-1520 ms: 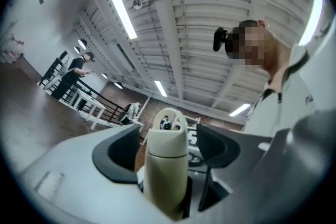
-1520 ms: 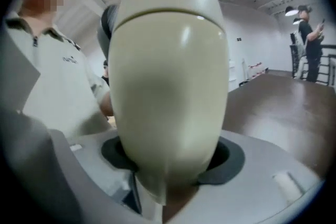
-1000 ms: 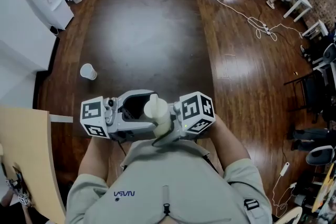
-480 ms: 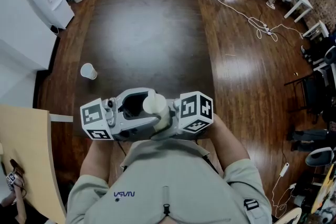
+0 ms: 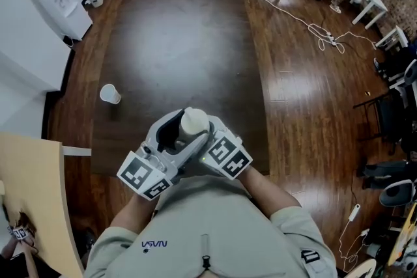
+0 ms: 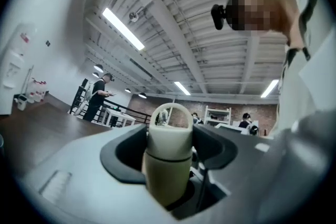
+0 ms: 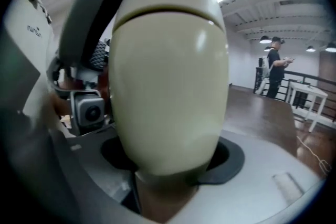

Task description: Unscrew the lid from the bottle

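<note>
Between the jaws of the left claw [image 6: 170,153] stands the cream lid [image 6: 169,131], its loop handle uppermost. The dark pads are clenched on it at about the seam where it meets the bottle [image 7: 170,86]. The right claw [image 7: 168,165] is clamped lower down on the bottle's rounded body, which fills most of its view.

Half a second ago the two marker cubes sat level, side by side. Now both have swung onto a diagonal and drawn in toward the person's chest, the left cube lowest, with the bottle pushed out ahead of them. I read that as a wrist turn in progress. The seam still looks closed in both gripper views, so the lid is not yet off, and how far the thread has turned cannot be told.

The bottle's long axis runs roughly vertical, lid end pointing up toward the head camera. It is held in the air above the near edge of the dark surface [image 5: 176,36], where a paper cup [image 5: 109,94] stands well apart to the left.
</note>
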